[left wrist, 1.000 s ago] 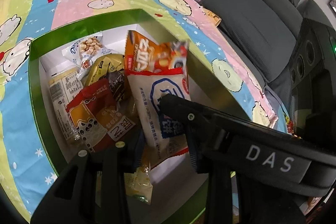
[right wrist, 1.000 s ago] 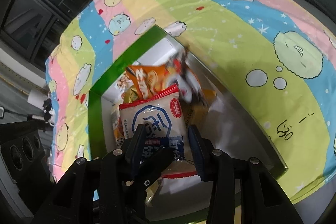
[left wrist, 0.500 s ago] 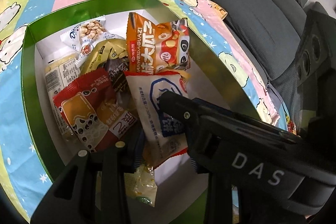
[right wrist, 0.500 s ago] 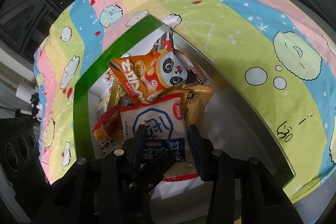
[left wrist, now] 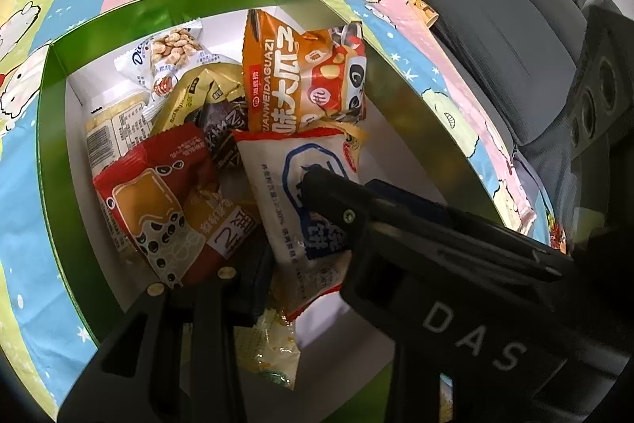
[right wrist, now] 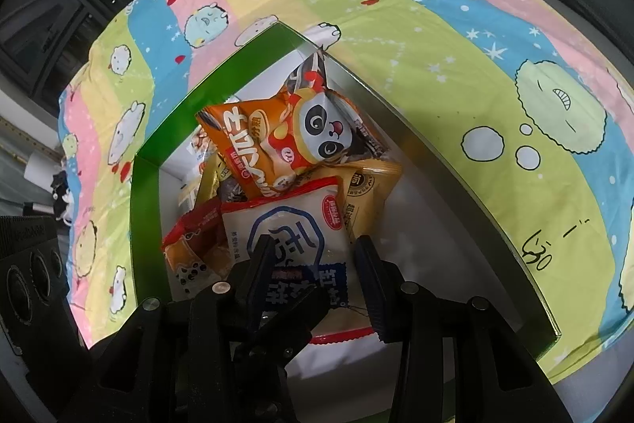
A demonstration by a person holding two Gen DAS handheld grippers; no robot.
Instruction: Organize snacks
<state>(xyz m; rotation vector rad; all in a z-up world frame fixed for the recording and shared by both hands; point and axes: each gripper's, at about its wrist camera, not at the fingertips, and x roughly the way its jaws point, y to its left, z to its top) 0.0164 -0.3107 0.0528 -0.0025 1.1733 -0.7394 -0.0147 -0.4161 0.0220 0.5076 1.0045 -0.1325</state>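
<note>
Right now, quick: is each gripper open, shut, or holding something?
Left gripper: looks open, one finger hidden; holding nothing.
Right gripper: open, fingers either side of the white snack packet, not clamping it.

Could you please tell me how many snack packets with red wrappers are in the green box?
1: the red bubble-tea packet lies at the left of the green box, beside the white packet. Others may be buried underneath.

"YUANWEIDAGUAZI" runs up the left edge of the orange bag (left wrist: 301, 82), centre of the left view. White letters "DAS" stand on the black gripper (left wrist: 471, 339) body, lower right. The white pack (left wrist: 170, 60) at upper left begins "Di"; the rest cannot be read.
</note>
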